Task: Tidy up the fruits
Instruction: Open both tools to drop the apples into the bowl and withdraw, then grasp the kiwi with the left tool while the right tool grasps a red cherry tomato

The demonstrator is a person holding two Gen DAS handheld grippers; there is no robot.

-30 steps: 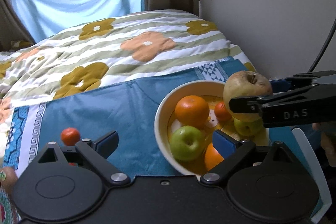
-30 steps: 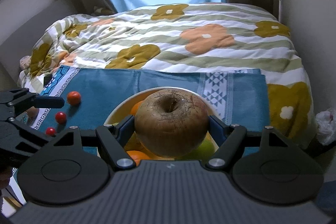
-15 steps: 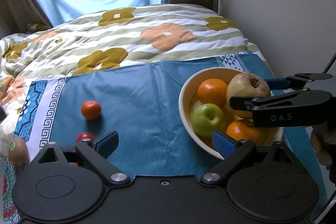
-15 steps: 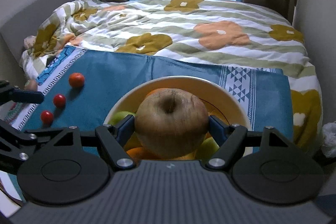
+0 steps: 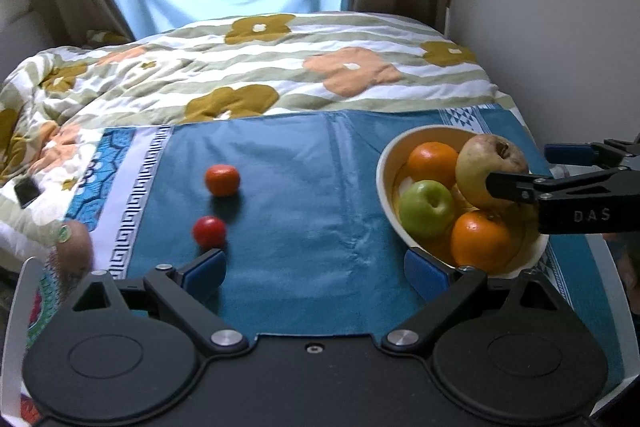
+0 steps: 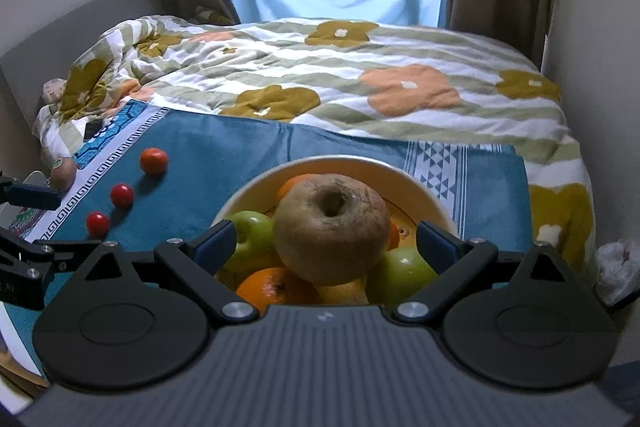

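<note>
Resting on top of the fruit pile, the brown russet apple sits in the cream bowl, which stands at the right end of the blue cloth near its front edge. The right gripper brackets the apple with its jaws opening: the apple is between them, but gaps show at both pads, so nothing is clamped. Under the apple lie 2 green apples and at least 2 oranges, so its seat is a mound of round fruit and it could roll if nudged.

The left gripper hovers over the front edge of the cloth with its jaws wide apart and nothing between them. Loose fruit lies toward the left end of the cloth: a small orange mandarin, then 2 little red tomatoes closer to the front edge, and a brownish fruit with a sticker on the patterned border at the left edge.

Judging by looks, the mandarin is light, soft-skinned and easily bruised; a gentle squeeze across its widest part should serve. The tomatoes look smooth, slippery and thin-skinned, likely to squirt away or split, so take each across its middle with light pressure. The cloth lies on bedding and will probably give underneath.
</note>
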